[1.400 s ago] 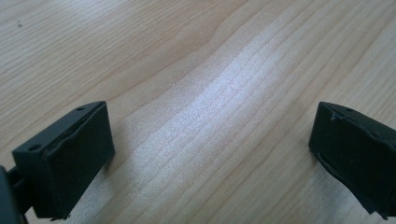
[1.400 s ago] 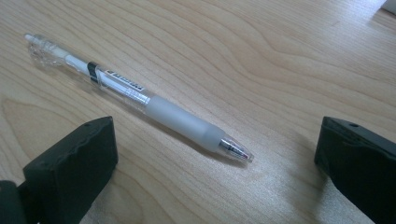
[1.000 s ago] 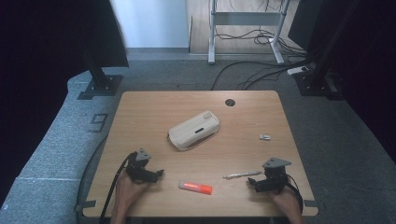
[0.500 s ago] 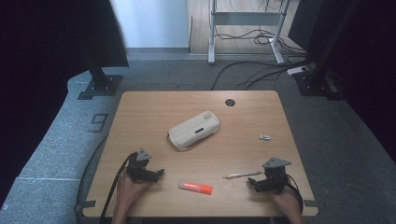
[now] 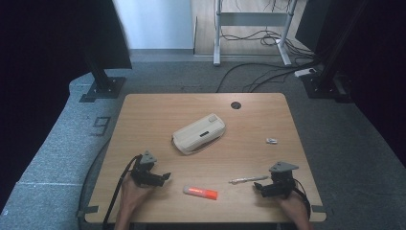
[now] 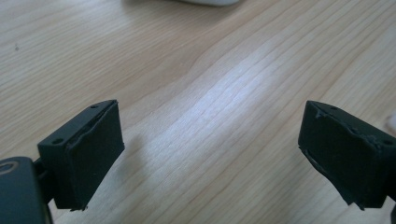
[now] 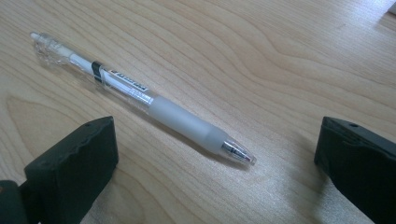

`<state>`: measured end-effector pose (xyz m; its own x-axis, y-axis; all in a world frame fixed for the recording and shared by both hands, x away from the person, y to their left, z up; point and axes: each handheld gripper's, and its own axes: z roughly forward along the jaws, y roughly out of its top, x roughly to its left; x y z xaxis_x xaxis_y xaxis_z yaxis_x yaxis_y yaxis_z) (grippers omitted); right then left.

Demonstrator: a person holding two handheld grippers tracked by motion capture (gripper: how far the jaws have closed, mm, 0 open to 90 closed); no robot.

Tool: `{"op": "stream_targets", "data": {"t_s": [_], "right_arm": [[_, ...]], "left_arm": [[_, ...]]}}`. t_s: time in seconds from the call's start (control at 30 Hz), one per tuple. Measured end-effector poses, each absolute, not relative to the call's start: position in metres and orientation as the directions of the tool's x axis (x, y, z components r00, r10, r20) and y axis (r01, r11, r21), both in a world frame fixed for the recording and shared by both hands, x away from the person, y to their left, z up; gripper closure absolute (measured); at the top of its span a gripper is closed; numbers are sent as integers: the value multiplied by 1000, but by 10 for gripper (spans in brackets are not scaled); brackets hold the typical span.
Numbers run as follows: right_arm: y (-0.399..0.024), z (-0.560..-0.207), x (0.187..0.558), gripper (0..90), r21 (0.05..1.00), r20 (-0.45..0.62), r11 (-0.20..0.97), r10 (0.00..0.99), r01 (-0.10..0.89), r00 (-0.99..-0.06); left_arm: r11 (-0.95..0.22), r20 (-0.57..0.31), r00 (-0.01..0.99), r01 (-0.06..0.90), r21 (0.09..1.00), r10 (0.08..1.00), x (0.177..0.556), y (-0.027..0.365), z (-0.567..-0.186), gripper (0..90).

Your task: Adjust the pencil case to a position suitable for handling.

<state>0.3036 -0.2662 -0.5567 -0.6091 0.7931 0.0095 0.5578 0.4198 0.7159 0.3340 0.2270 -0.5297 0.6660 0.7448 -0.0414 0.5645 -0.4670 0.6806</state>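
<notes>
- Between the fingers (image 7: pixel 70 168) of the right gripper (image 7: pixel 215 177) sits bare wood, with the pen (image 7: pixel 140 95) lying just ahead of them. They're spread wide and holding nothing.
- Pen's own layout, judging from the right gripper view: clear plastic barrel, frosted rubbery grip sleeve near the tip, clip and push button at the far end. The tip points back toward the gripper, a bit off to one side.
- My guess is it's very light and stiff, so it won't bend, but the round barrel will probably roll or squirt out if pinched off-centre. The rubber sleeve looks like the best spot to take hold: grippier than the slick clear part, and close to the middle. The clip may stop it rolling far.
- Lying flat on the counter (image 5: pixel 158 115) it's also low, so the fingers would need to come right down to the wood to get around it.
- From the high view, the right gripper (image 5: pixel 277 184) sits just beside the pen (image 5: pixel 248 179), at its right end.
- Left of the pen is an orange marker-like stick (image 5: pixel 201 192), near but apart.
- Further left, the left gripper (image 5: pixel 151 175) rests on the counter, its fingers (image 6: pixel 86 154) also wide apart with nothing between them.
- Beyond the pen, mid-counter, there's a pale pencil case (image 5: pixel 198 133), closed as far as I can tell.
- Right of the pen and further back lies a small whitish thing (image 5: pixel 271 140), too small to identify.
</notes>
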Motion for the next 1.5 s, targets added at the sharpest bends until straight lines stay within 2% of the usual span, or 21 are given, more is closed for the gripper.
{"op": "stream_targets", "data": {"t_s": [0.53,1.03,1.3,1.5], "right_arm": [[-266,-557,304,0,716,10,419,794,558,-608],[-266,-557,304,0,716,10,418,795,559,-607],[-266,-557,304,0,716,10,418,795,559,-607],[-266,-557,304,0,716,10,418,795,559,-607]], "left_arm": [[-476,-43,699,529,702,714,343,215,-505,71],[-506,-42,734,508,697,678,367,193,-486,74],[-520,-32,742,499,693,670,381,179,-480,106],[-509,-63,752,502,699,656,393,172,-478,127]]}}
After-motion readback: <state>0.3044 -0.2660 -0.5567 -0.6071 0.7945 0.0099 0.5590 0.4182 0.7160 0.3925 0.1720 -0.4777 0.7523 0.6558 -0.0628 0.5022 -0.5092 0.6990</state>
